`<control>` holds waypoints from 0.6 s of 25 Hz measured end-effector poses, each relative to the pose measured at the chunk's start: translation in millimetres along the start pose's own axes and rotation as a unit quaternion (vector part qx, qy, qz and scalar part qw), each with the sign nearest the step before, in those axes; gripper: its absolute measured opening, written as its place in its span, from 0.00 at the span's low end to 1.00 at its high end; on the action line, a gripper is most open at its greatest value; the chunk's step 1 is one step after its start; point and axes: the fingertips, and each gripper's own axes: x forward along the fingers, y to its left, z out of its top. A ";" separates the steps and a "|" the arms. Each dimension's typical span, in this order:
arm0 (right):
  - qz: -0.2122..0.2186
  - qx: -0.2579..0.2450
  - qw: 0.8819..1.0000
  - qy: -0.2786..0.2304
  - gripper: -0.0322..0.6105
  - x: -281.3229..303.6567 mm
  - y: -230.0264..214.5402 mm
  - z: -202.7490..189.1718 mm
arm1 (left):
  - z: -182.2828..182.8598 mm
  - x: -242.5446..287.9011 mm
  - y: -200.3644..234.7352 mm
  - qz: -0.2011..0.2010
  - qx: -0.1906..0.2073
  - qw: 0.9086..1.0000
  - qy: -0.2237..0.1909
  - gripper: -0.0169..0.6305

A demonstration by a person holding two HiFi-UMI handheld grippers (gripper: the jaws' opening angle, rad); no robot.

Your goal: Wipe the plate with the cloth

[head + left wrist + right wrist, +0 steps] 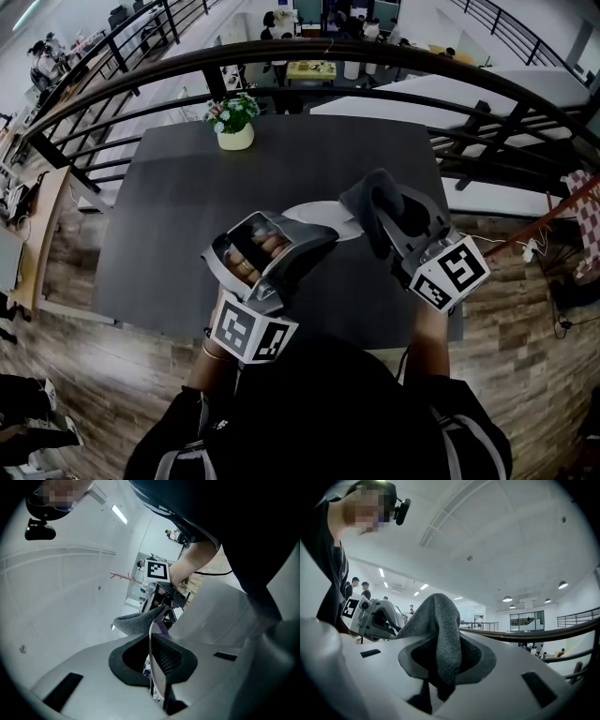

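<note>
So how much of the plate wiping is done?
Done: the left gripper is clamped on the plate by its rim, the right gripper is clamped on the cloth, and both are held above the table. In hand: the cloth is up at the plate's edge. Left: the wiping itself. How clean the plate is can't be seen.

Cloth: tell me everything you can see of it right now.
The cloth is dark grey, soft and nubby like terry. It is bunched into a folded hump, pinched between the shut jaws of the right hand-held gripper, a loose end poking out behind the pads. It is held above the dark table, and its front fold seems to meet the white plate.
</note>
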 end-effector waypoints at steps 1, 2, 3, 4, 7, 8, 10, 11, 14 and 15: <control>-0.002 0.001 1.000 -0.003 0.17 -2.0 0.9 2.0 | 0.9 0.6 0.1 0.001 -0.006 1.000 -0.002 0.06; -0.003 0.001 1.000 -0.006 0.17 -4.0 1.9 3.6 | 1.9 1.0 -0.1 0.001 -0.012 1.000 -0.003 0.06; -0.005 0.000 1.000 -0.007 0.17 -6.3 3.2 4.9 | 3.3 1.4 -0.6 0.001 -0.018 1.000 -0.004 0.06; -0.005 -0.001 1.000 -0.008 0.17 -8.8 4.6 6.0 | 5.0 2.0 -1.4 0.001 -0.024 1.000 -0.005 0.06; -0.004 -0.003 1.000 -0.011 0.17 -16.3 8.7 8.3 | 9.5 4.8 -4.8 -0.001 -0.045 0.999 -0.003 0.06; -0.004 0.000 1.000 -0.014 0.17 -18.9 10.1 8.4 | 10.5 5.3 -6.4 -0.002 -0.052 0.999 0.001 0.06; -0.003 0.008 1.000 -0.019 0.17 -24.9 13.0 7.7 | 13.6 5.3 -10.3 -0.005 -0.068 0.998 0.009 0.06; -0.002 0.012 1.000 -0.022 0.17 -28.0 14.4 7.5 | 15.6 5.2 -12.0 -0.006 -0.077 0.997 0.012 0.06; 0.002 0.015 1.000 -0.025 0.17 -35.3 18.6 7.5 | 20.2 5.6 -16.8 -0.008 -0.095 0.995 0.018 0.06; 0.005 0.015 1.000 -0.025 0.17 -37.2 20.4 7.2 | 21.5 5.9 -19.0 -0.008 -0.096 0.995 0.021 0.06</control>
